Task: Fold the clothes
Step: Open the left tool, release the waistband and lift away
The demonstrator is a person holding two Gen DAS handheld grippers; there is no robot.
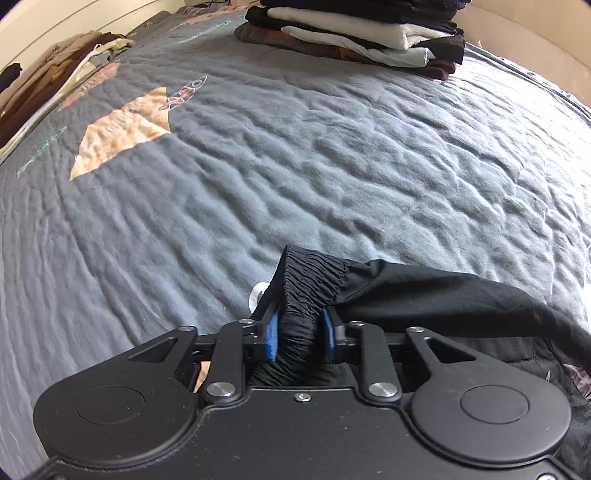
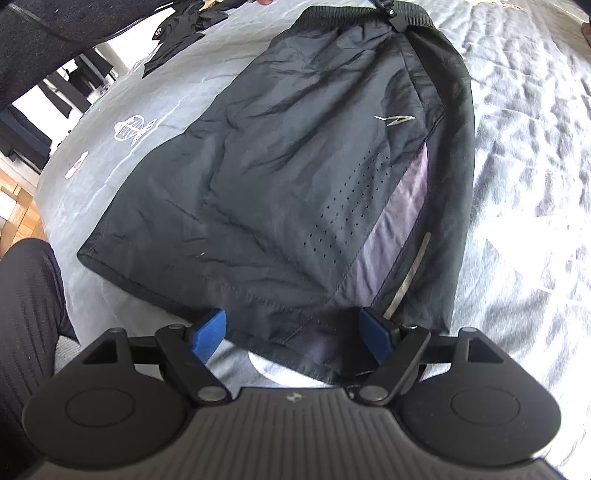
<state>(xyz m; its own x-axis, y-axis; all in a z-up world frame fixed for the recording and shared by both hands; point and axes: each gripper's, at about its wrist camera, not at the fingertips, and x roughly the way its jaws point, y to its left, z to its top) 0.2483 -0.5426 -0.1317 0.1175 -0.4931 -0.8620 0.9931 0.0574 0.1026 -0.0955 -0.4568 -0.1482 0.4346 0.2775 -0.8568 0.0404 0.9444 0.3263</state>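
Grey quilted bedspread (image 1: 332, 155) fills both views, and on it at twelve o'clock in the left wrist view sits a stack of folded clothes (image 1: 354, 33), so part of the job looks done. A loose heap of brown garments (image 1: 55, 70) at ten o'clock appears still to be folded.

The black sports shorts (image 2: 288, 177) lie spread flat across the bedspread, waistband at twelve o'clock and leg hems toward six in the right wrist view; they seem doubled leg over leg, with further folds still to come.

The left gripper (image 1: 301, 332) is clamped on the elastic waistband (image 1: 310, 280), the bunched cloth squeezed between its blue pads, and the fabric trails off toward three o'clock.

The right gripper (image 2: 293, 334) stands wide apart over the hem (image 2: 258, 325), which lies between the pads without being pinched.
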